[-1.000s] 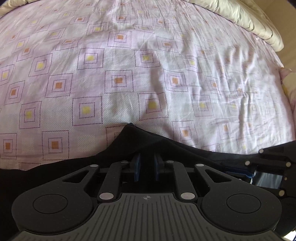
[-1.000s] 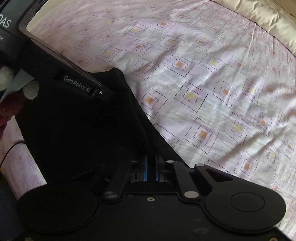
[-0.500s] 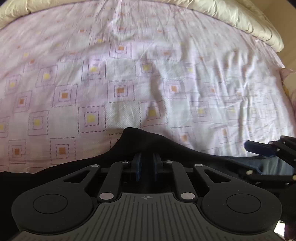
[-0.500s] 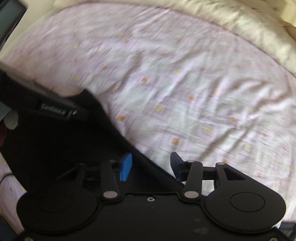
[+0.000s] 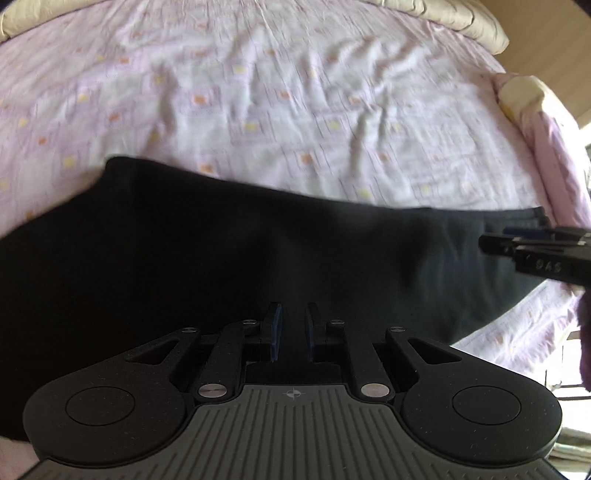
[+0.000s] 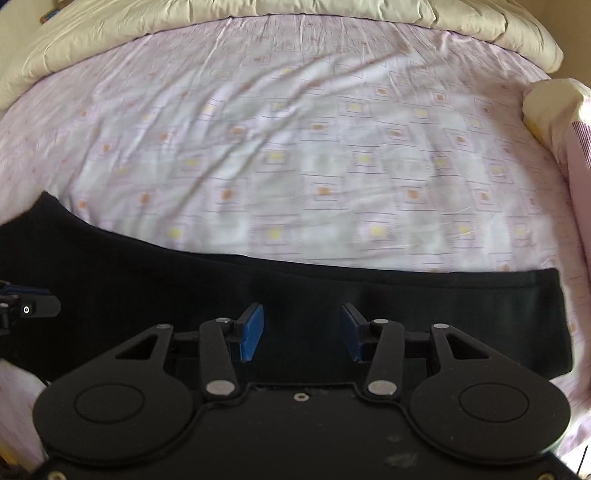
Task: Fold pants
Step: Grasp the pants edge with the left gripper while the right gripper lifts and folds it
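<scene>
**Now: left claw nearly shut over the pants, right claw apart and empty**

Here my left claw (image 5: 292,331) points steeply down with its blue pads (image 5: 275,330) drawn almost together, only a thin gap showing. The black cloth fills the view around them, but whether a fold is pinched between the pads I cannot tell; it is too dark there.

My right claw (image 6: 302,330) stands about halfway open, its pads (image 6: 251,330) clearly apart; its jaws have just been opening. Nothing is gripped, and the black fabric shows below the gap.

Out from the claws lie the pants (image 6: 424,310), a long dark band running left to right along the near part of the bed (image 6: 295,155). In the right view a hemmed band, whether waistband or cuff I cannot say, ends squarely toward the right (image 6: 550,306). In the left view the cloth's far-left corner (image 5: 122,173) lies on the sheet, and the tip of my other claw reaches in from the right edge (image 5: 535,247) over the dark cloth.

Beyond the pants the pink sheet with small square prints is wrinkled. A cream quilt (image 6: 184,33) lies bunched along the far edge of the bed, and a pale pillow (image 6: 550,103) sits at the right.
</scene>
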Available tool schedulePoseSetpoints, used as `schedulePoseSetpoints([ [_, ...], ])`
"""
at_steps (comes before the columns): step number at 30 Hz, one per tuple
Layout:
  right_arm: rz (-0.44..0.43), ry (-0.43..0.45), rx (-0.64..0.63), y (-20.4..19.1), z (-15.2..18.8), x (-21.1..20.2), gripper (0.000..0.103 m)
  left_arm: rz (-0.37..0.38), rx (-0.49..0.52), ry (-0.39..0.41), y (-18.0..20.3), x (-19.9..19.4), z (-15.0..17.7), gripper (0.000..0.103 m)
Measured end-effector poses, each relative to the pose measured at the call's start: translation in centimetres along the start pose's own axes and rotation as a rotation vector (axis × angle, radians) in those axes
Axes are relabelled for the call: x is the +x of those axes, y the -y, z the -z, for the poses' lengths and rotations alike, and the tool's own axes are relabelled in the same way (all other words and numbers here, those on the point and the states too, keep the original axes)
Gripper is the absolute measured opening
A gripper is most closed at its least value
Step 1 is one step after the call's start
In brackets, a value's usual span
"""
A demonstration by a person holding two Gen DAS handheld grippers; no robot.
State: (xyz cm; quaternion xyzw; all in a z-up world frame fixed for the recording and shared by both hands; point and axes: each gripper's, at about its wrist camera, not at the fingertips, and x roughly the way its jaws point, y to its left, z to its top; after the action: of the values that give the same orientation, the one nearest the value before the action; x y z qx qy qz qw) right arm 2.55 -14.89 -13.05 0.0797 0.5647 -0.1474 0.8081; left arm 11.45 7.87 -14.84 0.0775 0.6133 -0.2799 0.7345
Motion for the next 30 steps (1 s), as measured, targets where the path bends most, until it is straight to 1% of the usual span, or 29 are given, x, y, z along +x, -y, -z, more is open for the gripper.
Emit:
schedulePoseSetpoints([
  [3, -0.046, -0.008, -0.090, 2.7, 0.0, -0.3, 0.049, -0.052, -0.055, -0.048, 1.1, 1.9, 0.6, 0.015],
  [4, -0.059, -0.008, -0.133, 3.4, -0.1, -0.2, 0.049, -0.072, -0.076, -0.069, 1.2, 2.6, 0.7, 0.014],
  [5, -0.068, -0.005, -0.183, 3.8, -0.2, -0.1, 0.049, -0.090, -0.095, -0.071, 1.2, 3.2, 0.8, 0.014],
  [9, -0.098, 0.006, -0.385, 5.4, -0.9, 0.6, 0.049, -0.129, -0.167, -0.055, 1.2, 3.4, 0.9, 0.014],
  [12, -0.171, -0.036, -0.500, 6.4, -1.2, 1.6, 0.048, -0.147, -0.177, -0.040, 1.3, 3.4, 1.2, 0.014],
  [15, -0.180, -0.060, -0.635, 6.6, -0.9, 2.8, 0.046, -0.159, -0.214, -0.037, 1.1, 3.3, 1.3, 0.014],
  [17, -0.202, -0.067, -0.685, 6.8, -1.0, 3.3, 0.046, -0.168, -0.235, -0.041, 0.9, 3.3, 1.3, 0.014],
  [20, -0.240, -0.087, -0.719, 7.1, -1.4, 3.7, 0.047, -0.183, -0.255, -0.043, 0.9, 3.5, 0.9, 0.014],
  [21, -0.255, -0.100, -0.730, 7.1, -1.5, 4.0, 0.044, -0.188, -0.256, -0.041, 0.8, 3.5, 0.9, 0.014],
  [22, -0.266, -0.111, -0.737, 7.1, -1.6, 4.1, 0.031, -0.191, -0.254, -0.037, 0.8, 3.6, 1.0, 0.014],
  [23, -0.277, -0.120, -0.743, 7.1, -1.6, 4.2, 0.016, -0.193, -0.251, -0.032, 0.8, 3.6, 1.0, 0.014],
  [24, -0.280, -0.127, -0.749, 7.0, -1.6, 4.0, 0.010, -0.193, -0.247, -0.027, 0.7, 3.5, 1.1, 0.014],
  [25, -0.283, -0.129, -0.757, 6.9, -1.5, 3.8, 0.006, -0.193, -0.244, -0.021, 0.9, 3.4, 1.3, 0.014],
  [26, -0.282, -0.125, -0.766, 6.8, -1.4, 3.6, 0.005, -0.193, -0.239, -0.015, 1.3, 3.3, 1.6, 0.014],
  [28, -0.254, -0.085, -0.775, 6.8, -1.2, 2.8, 0.004, -0.197, -0.225, -0.005, 2.1, 3.1, 1.7, 0.015],
  [30, -0.233, -0.069, -0.736, 7.3, -1.6, 2.7, 0.004, -0.204, -0.216, 0.003, 2.3, 3.0, 2.0, 0.015],
])
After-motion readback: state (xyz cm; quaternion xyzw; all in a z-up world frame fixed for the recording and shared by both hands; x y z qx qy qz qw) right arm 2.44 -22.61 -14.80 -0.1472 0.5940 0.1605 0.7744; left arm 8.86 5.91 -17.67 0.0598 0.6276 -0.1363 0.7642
